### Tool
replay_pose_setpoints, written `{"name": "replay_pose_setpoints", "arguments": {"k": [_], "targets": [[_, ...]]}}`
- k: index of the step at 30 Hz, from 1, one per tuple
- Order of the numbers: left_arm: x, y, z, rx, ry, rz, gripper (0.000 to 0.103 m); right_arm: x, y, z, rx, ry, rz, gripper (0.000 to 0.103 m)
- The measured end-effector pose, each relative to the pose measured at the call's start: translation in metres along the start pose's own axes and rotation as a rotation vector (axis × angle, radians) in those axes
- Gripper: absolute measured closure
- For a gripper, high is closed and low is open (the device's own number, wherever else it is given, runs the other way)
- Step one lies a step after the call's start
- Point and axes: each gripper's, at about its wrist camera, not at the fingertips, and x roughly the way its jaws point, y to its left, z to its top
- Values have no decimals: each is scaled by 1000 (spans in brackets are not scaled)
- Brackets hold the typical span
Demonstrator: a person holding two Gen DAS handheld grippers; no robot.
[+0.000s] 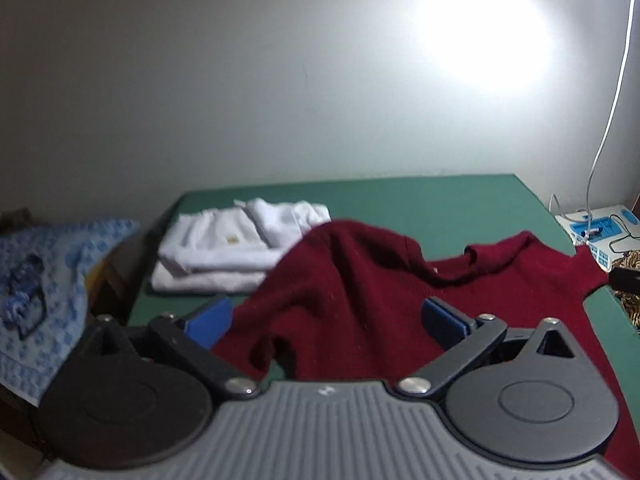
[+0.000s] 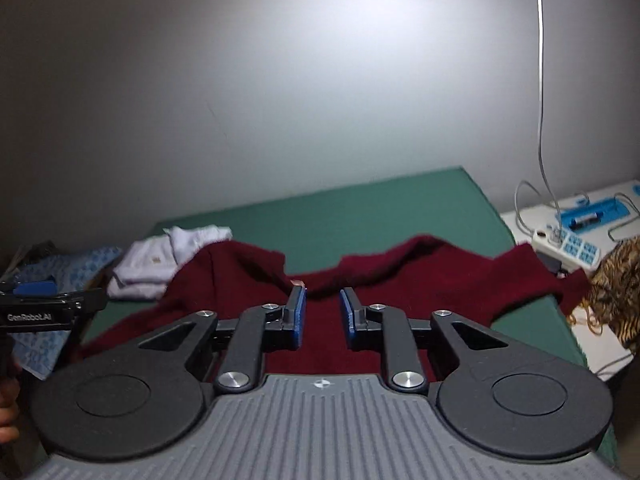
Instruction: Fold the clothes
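Blue-padded black two-finger left gripper (image 1: 328, 322) stands with its jaws spread wide, low over the near hem of a rumpled dark red knit sweater (image 1: 360, 292), gripping nothing. The right gripper (image 2: 322, 317) of the same build has its pads a narrow gap apart, not closed on any cloth, above the sweater's middle, just short of the neckline. This sweater (image 2: 400, 280) lies spread but creased across a green flat table top (image 1: 420, 200), one shoulder reaching the table's right edge. Behind its left side sits a folded stack of white garments (image 1: 224, 244), partly overlapped by the red knit. Left of the table lies a blue patterned cloth (image 1: 52, 264). At far right, a white power strip with blue sockets (image 2: 568, 246) rests beside a tiger-striped fabric (image 2: 620, 288), with a white cable (image 2: 540, 80) rising along the pale wall (image 1: 200, 80).
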Motion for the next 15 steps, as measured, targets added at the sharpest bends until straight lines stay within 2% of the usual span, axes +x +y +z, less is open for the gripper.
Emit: {"name": "replay_pose_setpoints", "arguments": {"k": [3, 5, 8, 12, 15], "targets": [[34, -11, -32, -19, 82, -23, 5, 45, -16, -27, 6, 90, -45, 83], [53, -19, -49, -17, 125, -21, 6, 69, -24, -41, 14, 145, -38, 83], [70, -27, -65, 13, 161, 11, 7, 91, -31, -45, 18, 182, -9, 83], [83, -34, -83, 59, 188, 61, 8, 121, -17, -27, -88, 185, 36, 83], [85, -40, -94, 59, 165, 89, 3, 150, -8, -12, -171, 181, 83, 83]]}}
